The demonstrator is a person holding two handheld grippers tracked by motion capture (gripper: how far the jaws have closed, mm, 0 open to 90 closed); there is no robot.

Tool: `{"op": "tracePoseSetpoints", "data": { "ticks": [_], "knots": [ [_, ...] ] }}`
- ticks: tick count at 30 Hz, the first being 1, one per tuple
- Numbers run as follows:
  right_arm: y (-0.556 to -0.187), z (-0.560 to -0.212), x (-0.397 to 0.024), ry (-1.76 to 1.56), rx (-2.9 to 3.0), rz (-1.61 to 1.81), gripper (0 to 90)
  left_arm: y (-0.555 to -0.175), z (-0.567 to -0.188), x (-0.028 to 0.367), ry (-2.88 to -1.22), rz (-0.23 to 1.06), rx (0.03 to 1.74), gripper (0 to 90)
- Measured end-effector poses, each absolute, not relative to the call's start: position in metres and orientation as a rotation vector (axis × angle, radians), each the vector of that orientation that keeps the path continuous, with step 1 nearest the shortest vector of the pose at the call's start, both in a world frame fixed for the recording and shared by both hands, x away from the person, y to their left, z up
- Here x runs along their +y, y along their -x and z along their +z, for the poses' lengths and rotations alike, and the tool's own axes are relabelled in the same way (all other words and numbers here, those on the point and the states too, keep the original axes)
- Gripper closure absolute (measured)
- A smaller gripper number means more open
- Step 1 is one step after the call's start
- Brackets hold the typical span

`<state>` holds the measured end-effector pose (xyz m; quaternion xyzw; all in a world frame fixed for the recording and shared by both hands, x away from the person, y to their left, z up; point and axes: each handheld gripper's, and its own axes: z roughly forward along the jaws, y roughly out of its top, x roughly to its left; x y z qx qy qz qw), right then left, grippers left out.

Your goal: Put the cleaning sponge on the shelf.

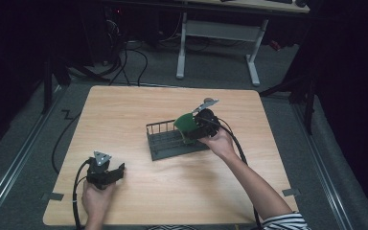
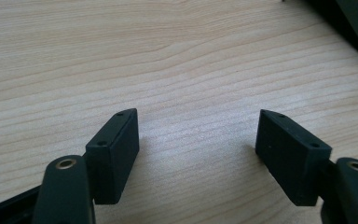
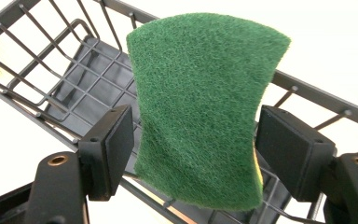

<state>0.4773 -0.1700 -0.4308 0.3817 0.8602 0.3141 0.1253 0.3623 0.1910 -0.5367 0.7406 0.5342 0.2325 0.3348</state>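
A green scouring sponge [image 1: 185,122] with a thin yellow layer hangs over a black wire rack [image 1: 171,143] in the middle of the wooden table [image 1: 182,191]. My right gripper [image 1: 189,128] is shut on it. In the right gripper view the sponge [image 3: 200,107] stands upright, pinched at its waist between both jaws, right gripper [image 3: 196,140], with the rack [image 3: 307,91] below and behind it. My left gripper [image 1: 117,171] rests low at the table's near left, far from the rack. The left gripper [image 2: 197,135] is open over bare wood with nothing between its fingers.
The rack lies slightly skewed, its long side running left to right. Beyond the table's far edge stands a white desk frame [image 1: 251,57], with cables [image 1: 129,62] on the grey floor. A cable [image 1: 76,191] trails from the left gripper off the near edge.
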Motion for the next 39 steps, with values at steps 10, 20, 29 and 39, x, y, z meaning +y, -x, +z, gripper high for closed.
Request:
{"op": "tracePoseSetpoints", "data": {
  "ticks": [10,20,29,39],
  "knots": [
    [-0.47,-0.418,-0.192,-1.131,2.424,0.983,36.1,-0.362,-0.537,0.191,-1.933,0.607,1.393,30.5],
    [-0.459,-0.413,-0.216,-1.143,2.344,1.028,43.2,-0.362,-0.537,0.191,-1.933,0.607,1.393,30.4],
    [-0.444,-0.409,-0.242,-1.195,2.268,1.076,44.6,-0.362,-0.537,0.191,-1.933,0.606,1.393,30.4],
    [-0.428,-0.409,-0.274,-1.274,2.2,1.111,45.0,-0.362,-0.537,0.191,-1.933,0.607,1.393,30.4]
  ]
}}
